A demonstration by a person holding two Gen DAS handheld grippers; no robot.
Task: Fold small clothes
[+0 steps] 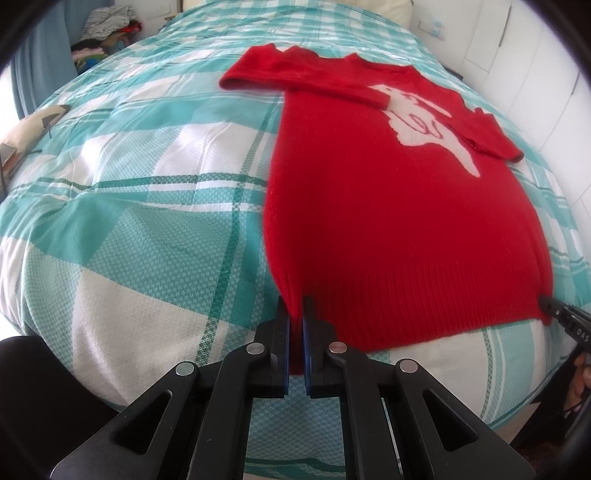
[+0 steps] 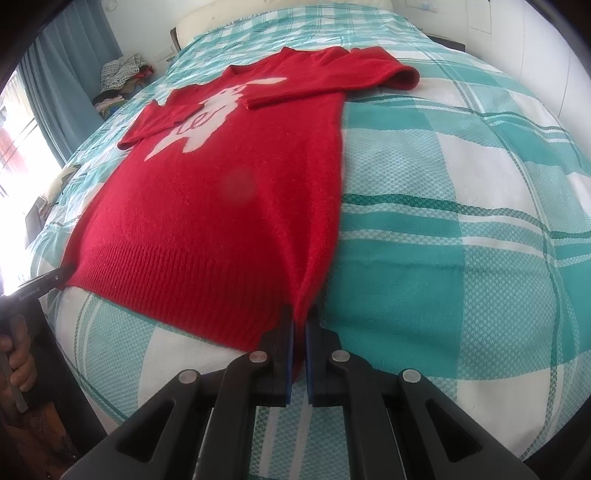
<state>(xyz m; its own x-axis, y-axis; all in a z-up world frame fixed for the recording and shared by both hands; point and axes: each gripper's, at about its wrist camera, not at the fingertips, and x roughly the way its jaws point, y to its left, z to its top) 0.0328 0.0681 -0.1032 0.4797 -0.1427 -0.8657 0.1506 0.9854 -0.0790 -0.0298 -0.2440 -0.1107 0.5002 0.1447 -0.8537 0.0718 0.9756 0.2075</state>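
Where the sweater lies: flat on a bed [image 1: 129, 206] under a teal-and-white checked cover, hem end nearest both cameras.
Room: blue curtain [image 2: 74, 59] beside a bright window; pile of clothes [image 1: 107, 26] past the bed's far corner; white cupboard doors [image 1: 517, 48] along the other side.
Sweater: red sweater [image 1: 388, 206], knitted, ribbed hem, white animal figure with red lettering on the chest; both sleeves folded inward across the upper body, cuffs lying near the figure.
Left gripper [image 1: 295, 314]: jaws closed on one corner of the hem, red knit pinched between the blue pads.
Right gripper [image 2: 300, 325]: jaws closed on the opposite hem corner, fabric drawn up into a small ridge.
Left wrist view only: cushion [image 1: 33, 133] at the bed's edge; tip of the right gripper at the far hem corner.
Right wrist view only: window light; a hand [image 2: 20, 360] gripping the left gripper's handle; headboard beyond the sweater.
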